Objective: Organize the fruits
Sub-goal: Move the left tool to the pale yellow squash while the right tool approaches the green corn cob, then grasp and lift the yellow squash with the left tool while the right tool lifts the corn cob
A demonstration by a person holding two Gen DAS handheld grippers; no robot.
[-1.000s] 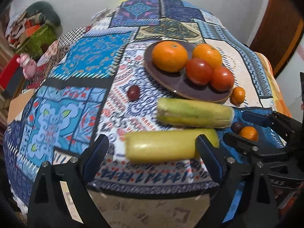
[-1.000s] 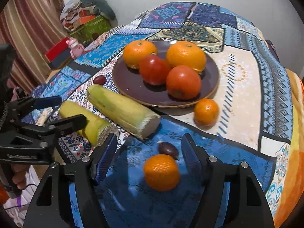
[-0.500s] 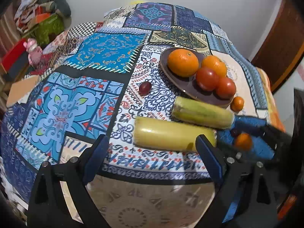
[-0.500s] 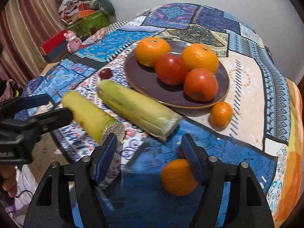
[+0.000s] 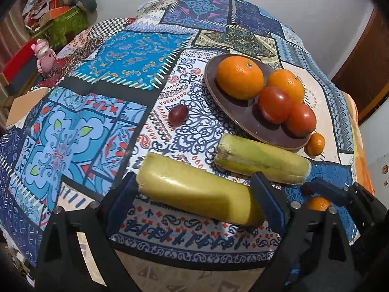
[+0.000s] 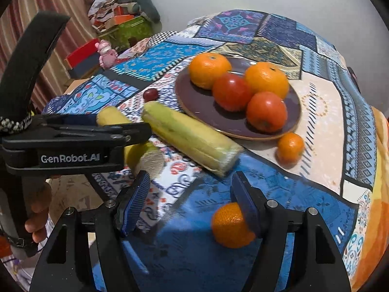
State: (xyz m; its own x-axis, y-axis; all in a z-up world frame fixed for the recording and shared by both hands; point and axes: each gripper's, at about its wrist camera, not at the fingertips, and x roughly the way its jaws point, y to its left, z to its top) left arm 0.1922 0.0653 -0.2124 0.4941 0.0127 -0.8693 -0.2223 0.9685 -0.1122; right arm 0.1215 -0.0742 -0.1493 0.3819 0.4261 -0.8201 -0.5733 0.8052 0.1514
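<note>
Fruits: plate (image 5: 245,119) holds four | left gripper (image 5: 194,202) newly astride cane (image 5: 194,192), jaws unclenched | right gripper (image 6: 192,202) empty, orange (image 6: 228,228) at 4 o'clock.

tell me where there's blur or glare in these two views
Left wrist view: sharp overall, soft sheen on the near yellow-green cut stalk, fisheye bending the patchwork tablecloth. Right wrist view: motion smear on the small orange tangerine and blue cloth below the gripper.

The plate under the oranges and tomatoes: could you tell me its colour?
Dark purple-brown plate, clearest in the right wrist view.
</note>
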